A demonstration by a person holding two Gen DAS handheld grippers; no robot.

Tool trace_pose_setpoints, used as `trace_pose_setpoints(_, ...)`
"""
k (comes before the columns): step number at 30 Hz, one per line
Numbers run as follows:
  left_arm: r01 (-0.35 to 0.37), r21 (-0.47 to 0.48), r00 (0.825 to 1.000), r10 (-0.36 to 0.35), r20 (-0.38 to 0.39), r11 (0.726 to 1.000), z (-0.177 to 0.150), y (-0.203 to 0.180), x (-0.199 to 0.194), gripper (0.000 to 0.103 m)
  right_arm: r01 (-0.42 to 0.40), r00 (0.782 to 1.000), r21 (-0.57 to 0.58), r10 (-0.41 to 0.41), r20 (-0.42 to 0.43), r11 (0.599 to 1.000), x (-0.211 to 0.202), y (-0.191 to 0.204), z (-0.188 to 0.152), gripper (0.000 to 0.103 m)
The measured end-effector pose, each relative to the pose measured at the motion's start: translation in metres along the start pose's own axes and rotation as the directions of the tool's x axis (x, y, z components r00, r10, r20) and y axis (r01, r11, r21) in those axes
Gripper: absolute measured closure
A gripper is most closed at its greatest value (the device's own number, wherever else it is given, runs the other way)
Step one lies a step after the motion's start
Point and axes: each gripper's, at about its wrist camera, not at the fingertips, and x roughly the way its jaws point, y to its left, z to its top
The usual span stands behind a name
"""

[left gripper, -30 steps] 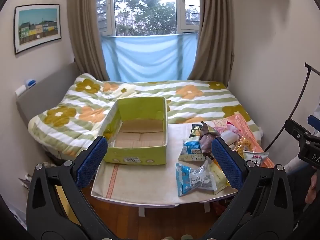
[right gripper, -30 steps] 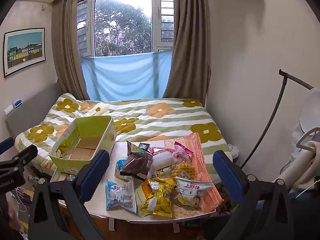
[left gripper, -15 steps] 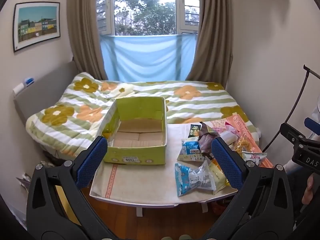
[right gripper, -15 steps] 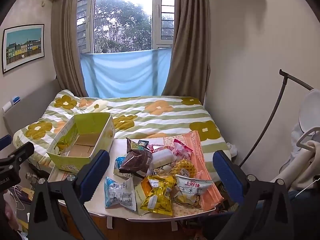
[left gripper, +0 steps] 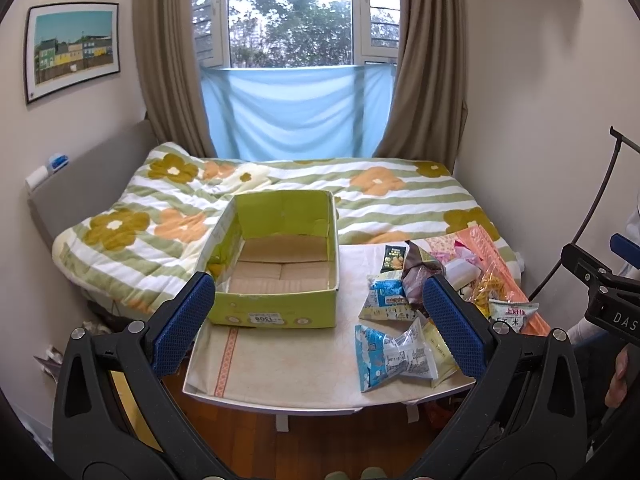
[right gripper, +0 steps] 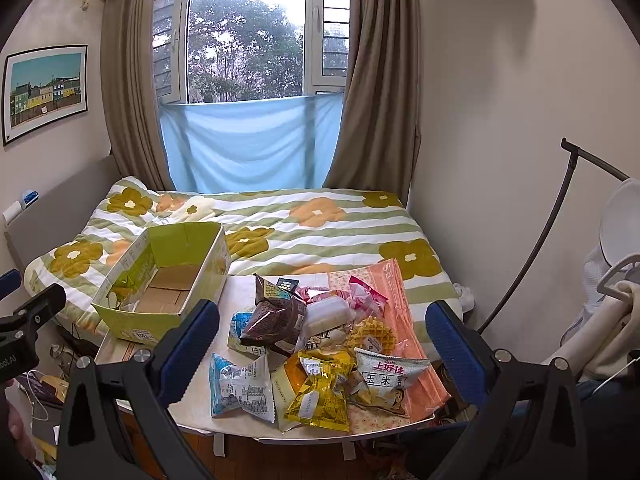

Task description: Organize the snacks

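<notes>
An open, empty green cardboard box [left gripper: 280,276] [right gripper: 168,280] stands on the left of a small white table [left gripper: 280,364] [right gripper: 240,292]. A pile of snack packets lies on the table's right: a blue-white packet [left gripper: 390,354] [right gripper: 242,392], a brown packet [right gripper: 274,316], a yellow packet [right gripper: 320,398] and a white corn-snack bag [right gripper: 386,374]. My left gripper [left gripper: 320,316] is open and empty, held above the table's near edge. My right gripper [right gripper: 322,344] is open and empty, held above the snack pile.
A bed with a green-striped flowered quilt [left gripper: 376,196] lies behind the table, under a window with curtains. A wall stands close on the right. A black stand pole [right gripper: 556,216] and a clothes rack [right gripper: 616,280] are at the right. Wooden floor shows below the table.
Both grippers have drifted slightly; the table and box sit a little lower and nearer in the views. Nothing was grasped or moved.
</notes>
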Motion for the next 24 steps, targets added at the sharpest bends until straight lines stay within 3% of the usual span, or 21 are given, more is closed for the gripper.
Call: trace_pose_setpoints(24,0.013,-0.004,1.000,-0.013,-0.012,1.000,-0.0025,0.0032,0.0030,0.000,0.008,1.000,0.005,-0.008,-0.011,1.000,0.0048,0.0004,0.0007,0.000)
